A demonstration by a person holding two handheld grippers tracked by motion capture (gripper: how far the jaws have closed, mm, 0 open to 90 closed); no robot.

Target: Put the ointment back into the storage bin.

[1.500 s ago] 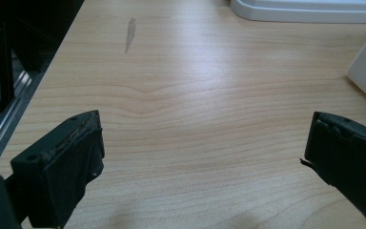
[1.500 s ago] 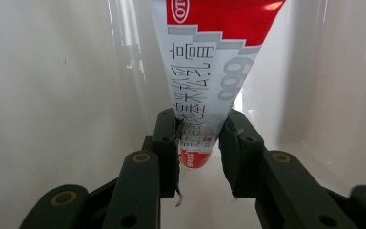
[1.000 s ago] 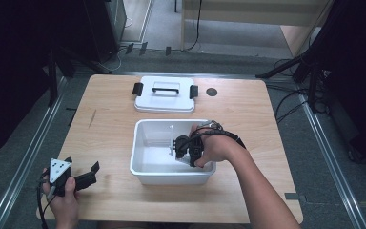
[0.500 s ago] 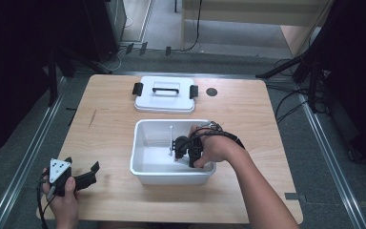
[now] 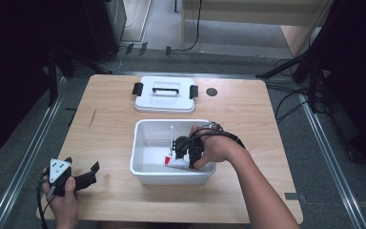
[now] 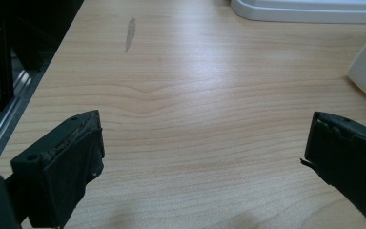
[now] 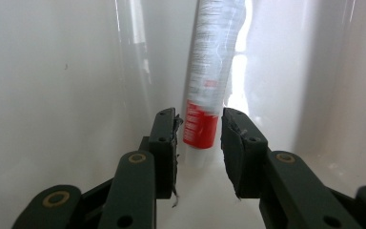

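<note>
A white toothpaste tube (image 5: 174,162) with a red end lies in the white plastic bin (image 5: 141,143) at mid-table. My right gripper (image 5: 183,151) reaches into the bin from the right. In the right gripper view the tube's (image 7: 209,71) red end sits between the tips of my right gripper (image 7: 199,121). The jaws have just been opening, and a thin gap shows on each side of the tube. A thin white stick (image 5: 171,135) lies in the bin beside it. My left gripper (image 5: 91,172) rests on the table's front left, open with nothing between the jaws (image 6: 205,138).
The bin's white lid (image 5: 164,98) with black clasps lies behind the bin. A small dark round spot (image 5: 212,91) marks the table to the lid's right. Bare wood surrounds the left gripper. A metal rail (image 5: 24,162) runs along the table's left edge.
None of the objects or hands has visibly shifted in the high view.
</note>
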